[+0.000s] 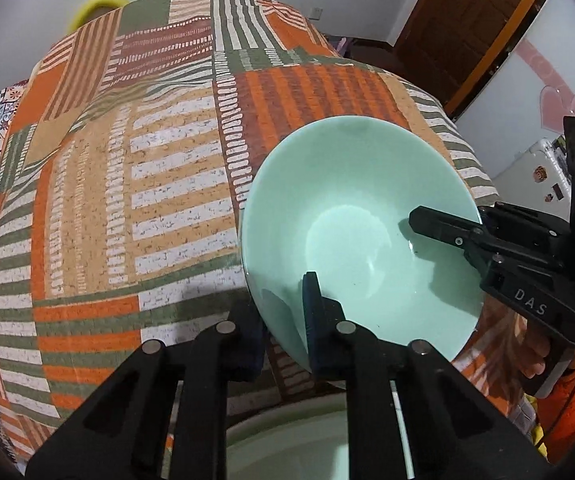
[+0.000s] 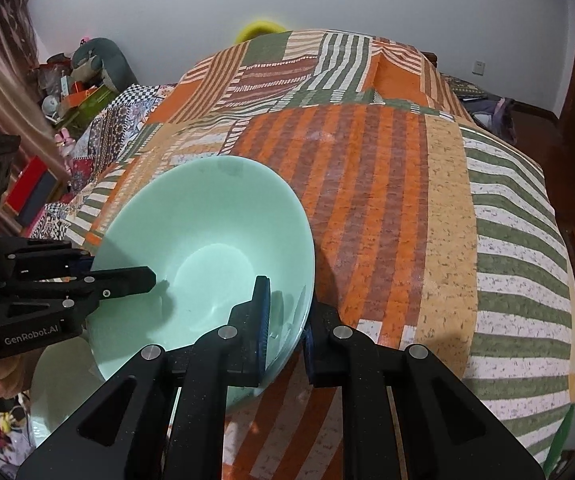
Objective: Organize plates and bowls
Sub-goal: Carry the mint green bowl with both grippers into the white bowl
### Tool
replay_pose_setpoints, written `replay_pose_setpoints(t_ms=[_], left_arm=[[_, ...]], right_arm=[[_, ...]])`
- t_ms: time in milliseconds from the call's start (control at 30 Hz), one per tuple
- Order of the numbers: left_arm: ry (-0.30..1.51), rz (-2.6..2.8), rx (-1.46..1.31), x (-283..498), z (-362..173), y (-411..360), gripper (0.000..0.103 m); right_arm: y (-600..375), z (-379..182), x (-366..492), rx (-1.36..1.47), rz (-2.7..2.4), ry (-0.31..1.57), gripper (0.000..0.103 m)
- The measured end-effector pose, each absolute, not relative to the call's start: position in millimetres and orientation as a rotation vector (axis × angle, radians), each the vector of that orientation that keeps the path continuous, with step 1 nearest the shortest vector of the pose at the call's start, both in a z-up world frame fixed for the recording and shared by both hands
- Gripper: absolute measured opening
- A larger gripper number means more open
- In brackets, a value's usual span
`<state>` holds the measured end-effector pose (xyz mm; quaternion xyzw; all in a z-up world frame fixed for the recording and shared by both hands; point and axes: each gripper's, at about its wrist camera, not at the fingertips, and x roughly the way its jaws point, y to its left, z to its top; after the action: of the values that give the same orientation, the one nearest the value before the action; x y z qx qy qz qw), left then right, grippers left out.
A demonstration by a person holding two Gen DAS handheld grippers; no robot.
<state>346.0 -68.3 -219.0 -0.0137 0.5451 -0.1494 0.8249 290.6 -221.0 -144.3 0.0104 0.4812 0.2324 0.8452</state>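
While both tools clamp opposite rims of the tilted mint-green bowl [image 1: 359, 216], the left tool [image 1: 283, 320] and right tool [image 2: 287, 320] hold it above the patchwork-covered surface [image 1: 127, 184], near its front edge

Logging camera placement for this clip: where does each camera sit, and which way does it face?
Left wrist: on the left tool, looking forward over the patterned cloth; its fingers clamp the green bowl's near rim; the right tool and the hand holding it show at right.
Right wrist: on the right tool, gripping the opposite rim; the left tool shows at left.
Shared: bowl, cloth, both tools.
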Motion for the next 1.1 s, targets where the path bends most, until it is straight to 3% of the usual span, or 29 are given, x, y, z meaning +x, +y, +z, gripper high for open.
replay_pose_setpoints(t_ms=[700, 1100], left_arm=[[0.94, -0.227, -0.064, 239, -117, -1, 0.016], [0.878, -0.109, -0.106, 164, -93, 72, 0.016]], right_arm=[[-163, -65, 225, -0.025, 0.574, 0.872, 0.013], [-94, -50, 182, -0.061, 0.678, 0.849, 0.014]])
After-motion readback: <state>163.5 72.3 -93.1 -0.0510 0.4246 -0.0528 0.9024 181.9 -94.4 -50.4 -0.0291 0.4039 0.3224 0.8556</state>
